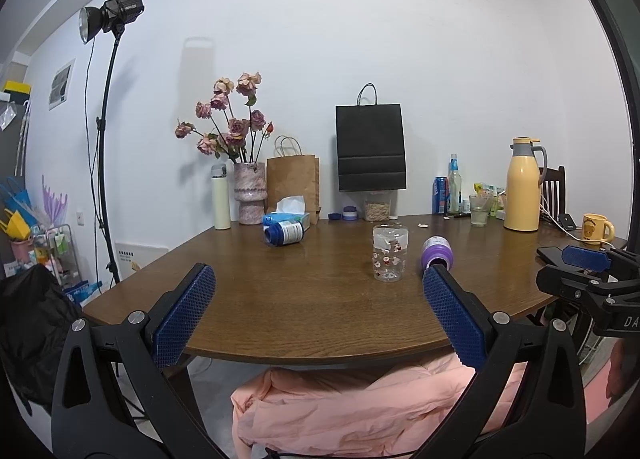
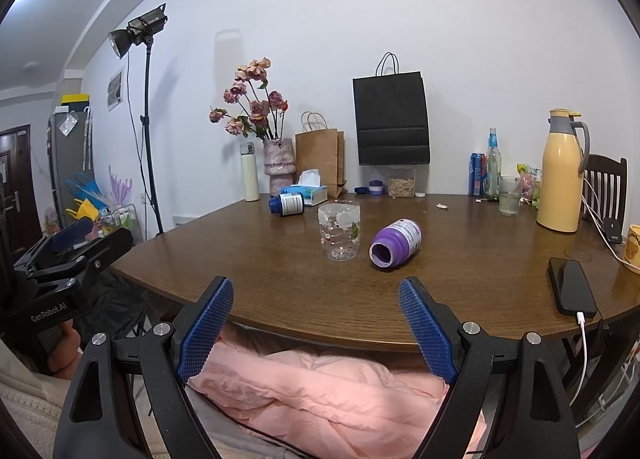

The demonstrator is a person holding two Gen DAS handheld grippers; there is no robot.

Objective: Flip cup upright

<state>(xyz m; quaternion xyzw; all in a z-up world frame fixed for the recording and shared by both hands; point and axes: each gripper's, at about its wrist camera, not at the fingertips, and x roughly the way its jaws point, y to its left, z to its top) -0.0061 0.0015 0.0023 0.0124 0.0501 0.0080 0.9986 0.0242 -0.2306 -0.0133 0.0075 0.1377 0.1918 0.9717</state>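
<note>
A clear plastic cup with small red and white prints stands on the brown table; in the right wrist view the cup looks narrower at its base. A purple bottle lies on its side just right of the cup, open mouth toward me; it also shows in the left wrist view. My left gripper is open and empty, short of the table's near edge. My right gripper is open and empty, also at the near edge, facing the cup and bottle.
A blue bottle lies on its side behind the cup. A tissue box, vase of roses, paper bags, a yellow thermos jug and a glass line the back. A phone on a cable lies at the right.
</note>
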